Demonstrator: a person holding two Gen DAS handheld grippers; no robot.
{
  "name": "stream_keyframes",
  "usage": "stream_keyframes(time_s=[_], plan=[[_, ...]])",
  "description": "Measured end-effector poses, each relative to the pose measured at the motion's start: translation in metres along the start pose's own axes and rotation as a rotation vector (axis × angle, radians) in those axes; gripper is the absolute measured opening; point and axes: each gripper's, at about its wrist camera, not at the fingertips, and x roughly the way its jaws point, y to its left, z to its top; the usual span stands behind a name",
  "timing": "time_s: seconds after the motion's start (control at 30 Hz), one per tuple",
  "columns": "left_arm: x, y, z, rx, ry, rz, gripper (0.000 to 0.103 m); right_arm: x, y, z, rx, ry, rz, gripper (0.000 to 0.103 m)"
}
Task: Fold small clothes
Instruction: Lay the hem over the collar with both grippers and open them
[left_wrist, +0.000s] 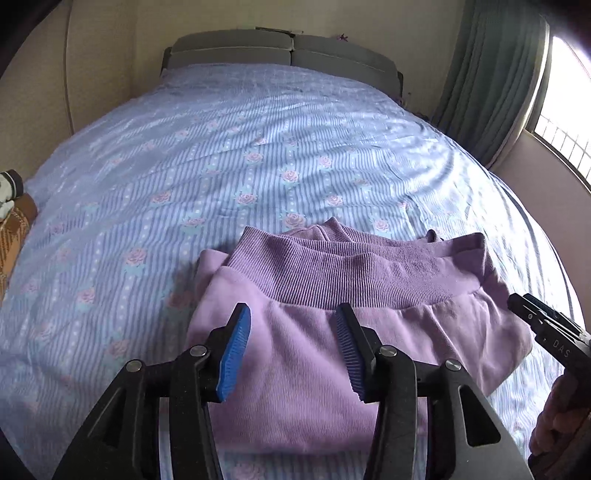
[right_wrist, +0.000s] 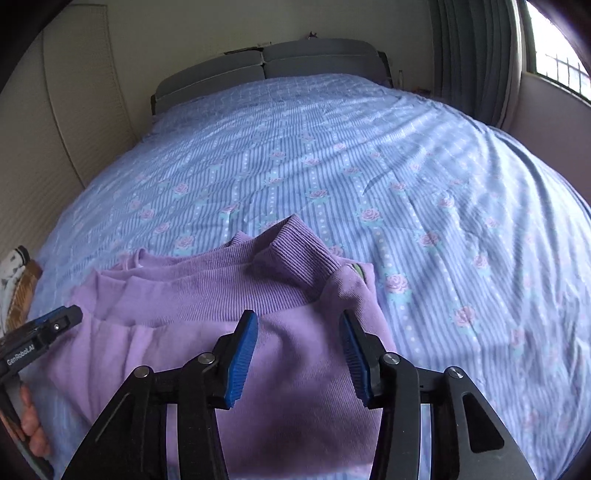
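Lilac sweatshirt (left_wrist: 332, 332), folded, ribbed hem uppermost

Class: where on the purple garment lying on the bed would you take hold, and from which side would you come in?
Probably the ribbed band across the purple garment: its thick stacked edge offers something to pinch. Come from the near side, grippers angled downward, one towards each end.

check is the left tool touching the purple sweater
Cannot tell. In the left wrist view the left tool hangs open over the purple sweater, but no gap or contact shows plainly.
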Motion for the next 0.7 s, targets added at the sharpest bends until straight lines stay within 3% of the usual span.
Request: stream_keyframes(time_s=[0.2, 0.33, 0.4, 0.43, 0.5, 0.6, 0.7], plan=[[-0.027, 0.015, -0.034, -0.006, -0.037, 0.072, 0.047, -0.03, -0.018, -0.026, 0.001, -0.015, -0.026, 0.046], [-0.022, 0.023, -0.05, -0.035, -0.025, 0.106, 0.046, -0.021, -0.028, -0.036, 0.038, 0.024, -0.013, 0.046], [-0.018, 0.025, -0.054, -0.047, -0.016, 0.105, 0.041, -0.014, -0.028, -0.04, 0.045, 0.042, -0.007, 0.046], [-0.016, 0.024, -0.055, -0.044, -0.015, 0.11, 0.039, -0.011, -0.027, -0.043, 0.049, 0.051, 0.001, 0.044], [-0.01, 0.024, -0.057, -0.038, -0.004, 0.12, 0.034, -0.002, -0.027, -0.049, 0.071, 0.081, 0.014, 0.032], [-0.001, 0.027, -0.062, -0.049, 0.021, 0.133, 0.032, 0.008, -0.027, -0.061, 0.111, 0.125, -0.002, 0.028], [0.006, 0.031, -0.068, -0.076, 0.031, 0.131, 0.032, 0.009, -0.016, -0.068, 0.073, 0.123, -0.05, 0.028]])
